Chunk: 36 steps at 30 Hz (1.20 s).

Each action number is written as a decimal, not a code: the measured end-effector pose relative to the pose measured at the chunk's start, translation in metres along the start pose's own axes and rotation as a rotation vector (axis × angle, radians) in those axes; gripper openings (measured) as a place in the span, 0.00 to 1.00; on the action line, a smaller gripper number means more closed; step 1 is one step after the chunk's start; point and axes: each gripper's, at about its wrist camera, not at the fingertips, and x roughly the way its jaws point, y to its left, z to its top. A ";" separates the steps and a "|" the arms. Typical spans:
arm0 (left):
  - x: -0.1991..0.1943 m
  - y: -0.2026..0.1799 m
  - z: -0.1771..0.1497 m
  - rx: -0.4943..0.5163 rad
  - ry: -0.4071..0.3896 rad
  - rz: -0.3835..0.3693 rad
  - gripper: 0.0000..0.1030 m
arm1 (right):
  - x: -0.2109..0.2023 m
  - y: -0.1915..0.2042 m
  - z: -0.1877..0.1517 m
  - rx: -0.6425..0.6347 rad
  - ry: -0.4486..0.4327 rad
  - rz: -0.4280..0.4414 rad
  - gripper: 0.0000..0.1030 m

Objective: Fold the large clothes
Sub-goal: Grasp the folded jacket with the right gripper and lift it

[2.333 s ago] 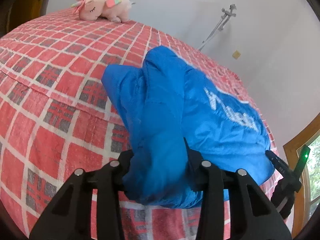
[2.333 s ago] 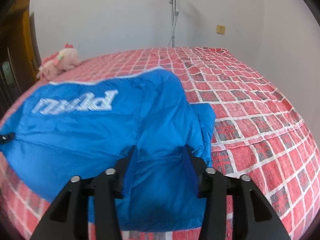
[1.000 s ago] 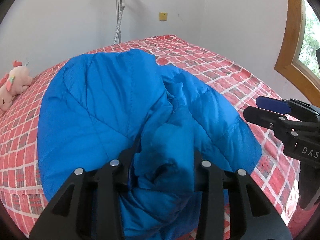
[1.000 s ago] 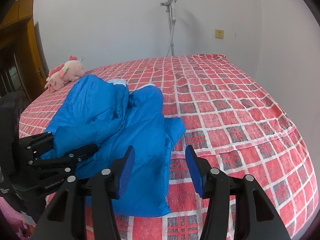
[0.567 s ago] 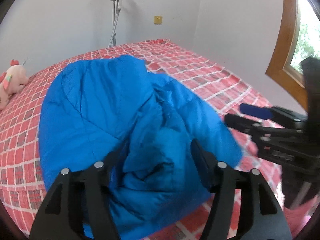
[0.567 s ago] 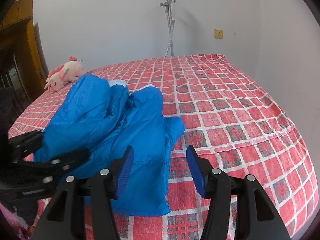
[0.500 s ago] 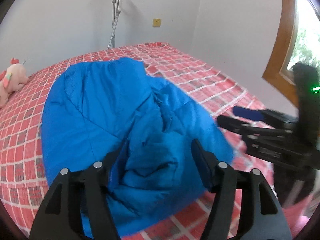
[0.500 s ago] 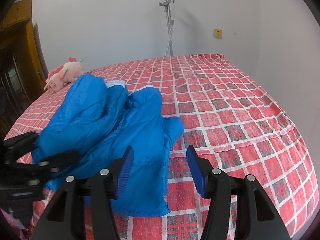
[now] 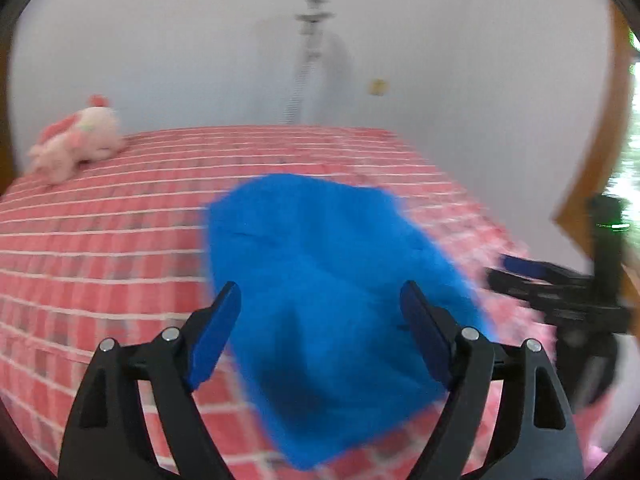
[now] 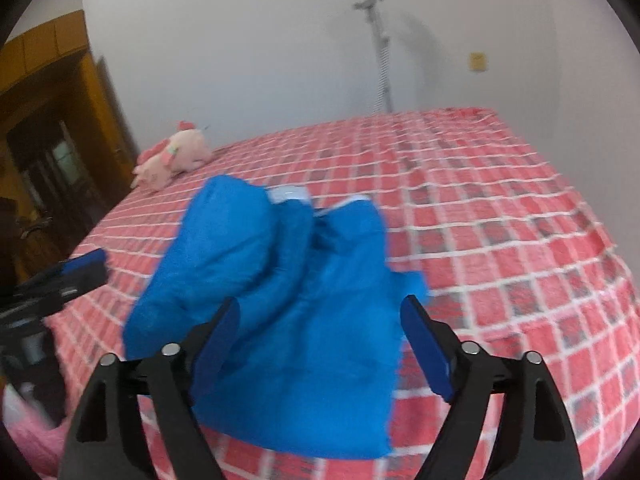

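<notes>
A blue puffer jacket (image 9: pixel 324 280) lies folded in a heap near the front edge of the bed (image 9: pixel 100 248); the right wrist view shows the blue puffer jacket (image 10: pixel 288 312) as a bundle with one fold over another. My left gripper (image 9: pixel 320 312) hovers above the heap with its jaws opening and its blue pads clear of the cloth. My right gripper (image 10: pixel 320 320) also hangs over the jacket, jaws opening wide, nothing pinched. Each gripper appears in the other's view: the right gripper (image 9: pixel 560 296) at the right edge, the left gripper (image 10: pixel 52 280) at the left edge.
The bed has a red checked cover (image 10: pixel 500 208). A pink plush toy (image 9: pixel 76 140) lies at its far left corner. A metal stand (image 10: pixel 380 48) leans on the white back wall. A wooden wardrobe (image 10: pixel 48 120) stands left, a wood-framed window (image 9: pixel 600 120) right.
My left gripper has let go of the jacket, opened and drawn back upward. My right gripper has opened wider and lifted a little. The jacket now lies loose on the bed.
</notes>
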 end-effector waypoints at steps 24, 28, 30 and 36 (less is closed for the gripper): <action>0.066 0.074 -0.004 -0.157 0.119 0.087 0.72 | 0.113 0.052 0.042 0.004 0.288 0.191 0.21; 0.059 0.080 -0.002 -0.204 0.118 0.060 0.72 | 0.084 0.071 0.059 -0.088 0.220 0.173 0.14; 0.051 0.076 0.001 -0.210 0.111 0.033 0.72 | 0.066 0.070 0.069 -0.098 0.183 0.180 0.13; 0.035 0.037 0.011 -0.129 0.099 -0.033 0.72 | 0.008 0.027 0.076 -0.043 0.078 0.139 0.13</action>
